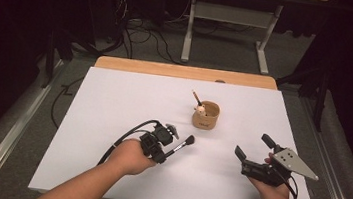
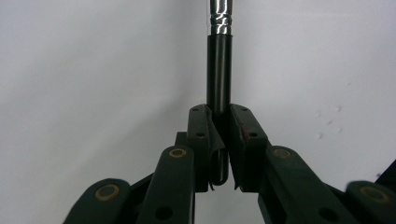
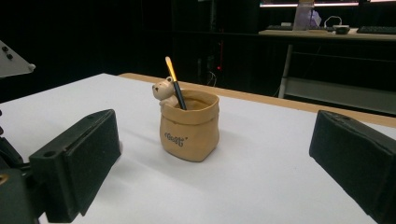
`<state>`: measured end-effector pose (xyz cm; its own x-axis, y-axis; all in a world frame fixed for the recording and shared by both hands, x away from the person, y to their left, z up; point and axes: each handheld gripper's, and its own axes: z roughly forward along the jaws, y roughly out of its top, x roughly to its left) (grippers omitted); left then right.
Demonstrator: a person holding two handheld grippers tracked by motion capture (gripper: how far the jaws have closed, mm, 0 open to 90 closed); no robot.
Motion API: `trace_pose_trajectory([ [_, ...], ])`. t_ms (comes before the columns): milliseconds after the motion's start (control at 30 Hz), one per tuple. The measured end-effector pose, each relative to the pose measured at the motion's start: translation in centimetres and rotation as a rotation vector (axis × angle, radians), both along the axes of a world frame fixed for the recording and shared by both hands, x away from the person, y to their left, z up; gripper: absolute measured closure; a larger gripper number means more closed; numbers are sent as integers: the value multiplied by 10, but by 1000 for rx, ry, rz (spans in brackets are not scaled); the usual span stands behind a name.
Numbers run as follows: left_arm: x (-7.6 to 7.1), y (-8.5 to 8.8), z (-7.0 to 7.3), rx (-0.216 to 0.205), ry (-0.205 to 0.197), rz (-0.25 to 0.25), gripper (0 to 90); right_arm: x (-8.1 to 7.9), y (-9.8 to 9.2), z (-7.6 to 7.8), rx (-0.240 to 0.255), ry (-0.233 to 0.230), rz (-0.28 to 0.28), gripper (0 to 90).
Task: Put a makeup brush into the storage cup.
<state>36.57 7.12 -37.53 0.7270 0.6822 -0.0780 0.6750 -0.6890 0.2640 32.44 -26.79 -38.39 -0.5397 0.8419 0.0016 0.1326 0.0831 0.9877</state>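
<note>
Dark room, grey floor (image 1: 27, 112), white-legged desk (image 1: 234, 20) behind the table (image 1: 114, 97).

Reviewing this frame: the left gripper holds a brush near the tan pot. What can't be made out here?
- Brush: in the left gripper view the top edge cuts it off above the metal band, so the bristles are lost.
- Pot: its inside is hidden by its own wall in the right gripper view; how deep the stick goes is unclear.
- Pot lettering: too small in the high view, blurred in the right gripper view.
- Left gripper: the pads' contact is too small to see in the high view.
</note>
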Motion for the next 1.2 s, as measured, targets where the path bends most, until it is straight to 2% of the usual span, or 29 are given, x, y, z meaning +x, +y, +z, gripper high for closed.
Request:
trace_pose_trajectory([
  [200,0,20,-2,11,11,39,795,0,0,0,-2,-4,0,36],
  [467,0,41,-4,-8,7,83,795,0,1,0,-7,1,0,36],
  [800,0,56,-8,-54,6,125,795,1,1,-1,-11,1,2,36],
  [1033,1,65,-3,-113,-22,150,795,1,1,-1,-9,-5,1,36],
  [1067,1,66,-1,-132,-35,147,795,0,2,-1,-4,-3,-1,36],
  [1200,1,69,1,-160,-65,149,795,-2,2,1,0,-7,-4,36],
])
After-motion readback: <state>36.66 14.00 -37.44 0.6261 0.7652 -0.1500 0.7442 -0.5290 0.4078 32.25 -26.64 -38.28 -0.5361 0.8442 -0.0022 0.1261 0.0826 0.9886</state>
